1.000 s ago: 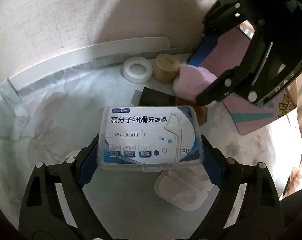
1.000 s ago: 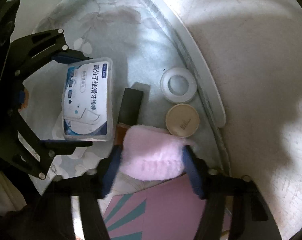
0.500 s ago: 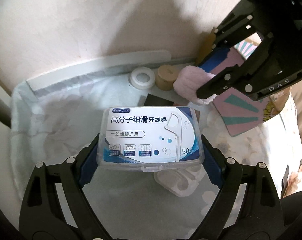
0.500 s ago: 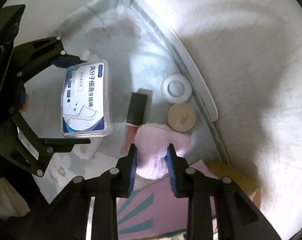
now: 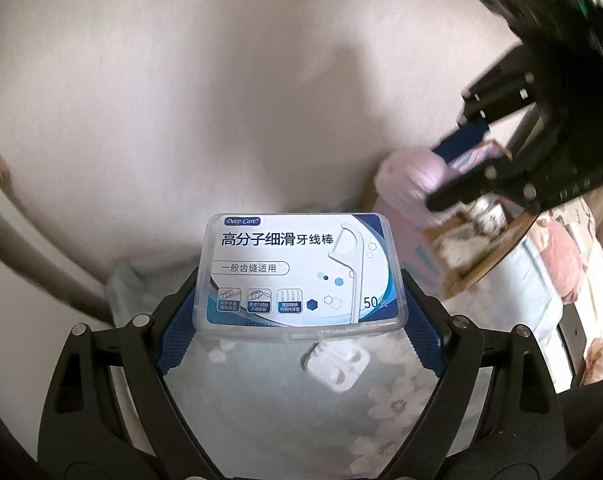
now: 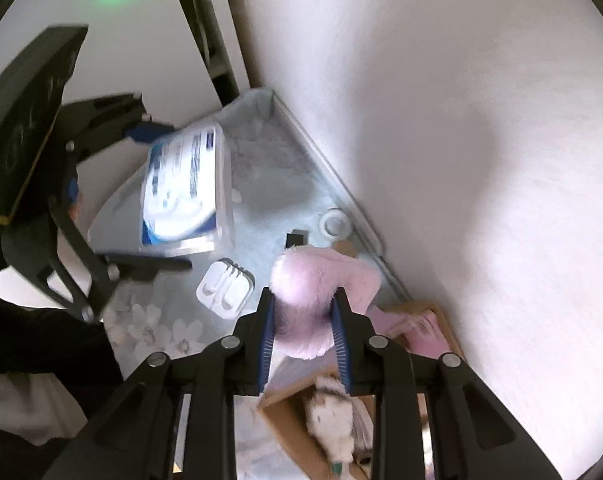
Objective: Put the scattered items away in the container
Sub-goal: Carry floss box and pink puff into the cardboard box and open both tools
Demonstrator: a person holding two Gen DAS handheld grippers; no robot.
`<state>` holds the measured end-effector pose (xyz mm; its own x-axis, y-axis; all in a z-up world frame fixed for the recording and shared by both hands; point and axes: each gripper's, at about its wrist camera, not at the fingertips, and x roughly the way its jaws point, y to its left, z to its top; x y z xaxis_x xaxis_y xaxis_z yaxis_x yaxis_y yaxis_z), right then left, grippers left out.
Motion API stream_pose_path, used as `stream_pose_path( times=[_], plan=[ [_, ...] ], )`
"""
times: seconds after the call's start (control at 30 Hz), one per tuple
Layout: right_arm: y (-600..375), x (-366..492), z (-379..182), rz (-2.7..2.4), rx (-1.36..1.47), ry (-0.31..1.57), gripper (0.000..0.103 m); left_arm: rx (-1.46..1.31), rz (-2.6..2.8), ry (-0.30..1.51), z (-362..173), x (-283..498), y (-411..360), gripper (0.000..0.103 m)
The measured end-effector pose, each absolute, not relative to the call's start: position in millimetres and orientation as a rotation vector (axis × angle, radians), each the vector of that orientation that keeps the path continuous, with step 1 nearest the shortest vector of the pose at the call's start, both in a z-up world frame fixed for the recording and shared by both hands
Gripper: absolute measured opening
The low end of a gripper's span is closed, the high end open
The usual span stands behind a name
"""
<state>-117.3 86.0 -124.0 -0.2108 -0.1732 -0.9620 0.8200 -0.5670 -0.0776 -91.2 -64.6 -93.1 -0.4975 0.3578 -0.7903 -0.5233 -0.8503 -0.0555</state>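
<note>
Left gripper (image 5: 301, 308) is clamped on the clear floss pick box (image 5: 301, 272), center of the left wrist view, pads on its two short sides, jaws spread wide. The box is off the flowered cloth (image 5: 261, 392).

Right gripper (image 6: 304, 332) is squeezed tight on the pink fluffy puff (image 6: 313, 300), lower center of the right wrist view. The puff bulges out past the pads; it is soft and well compressed.

The cardboard box (image 6: 445, 320), the likely container, sits at the lower right of the right wrist view, partly under the puff, with a small white fuzzy thing (image 6: 333, 428) already inside.

Left on the cloth:
- white earphone case (image 6: 225, 288), left of the puff
- white ring-shaped tub (image 6: 334, 222), near the wall
- dark flat item (image 6: 295, 239) beside it, too small to identify

Risks:
- The floss box is slick plastic held only at the ends, so it could twist or slide out if tilted during the carry.
- The puff is pinched by only a part of itself and may spring loose, or cling to the pads on release.
- Both grippers are heading for one small box, so they could collide, or the box could get knocked.
- Blur in both views makes the exact clearance hard to judge.
</note>
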Motion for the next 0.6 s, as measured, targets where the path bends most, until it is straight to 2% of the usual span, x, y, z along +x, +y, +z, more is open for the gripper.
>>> stream_pose_path(
  times=[0.23, 0.6],
  plan=[
    [144, -97, -113, -1.955, 1.309, 0.776, 0.024, -1.058, 2.303, 0.3, -50, -89, -13, 0.088],
    [253, -86, -122, -2.094, 1.395, 0.706, 0.024, -1.032, 2.129, 0.359, -63, -80, 86, 0.088]
  ],
)
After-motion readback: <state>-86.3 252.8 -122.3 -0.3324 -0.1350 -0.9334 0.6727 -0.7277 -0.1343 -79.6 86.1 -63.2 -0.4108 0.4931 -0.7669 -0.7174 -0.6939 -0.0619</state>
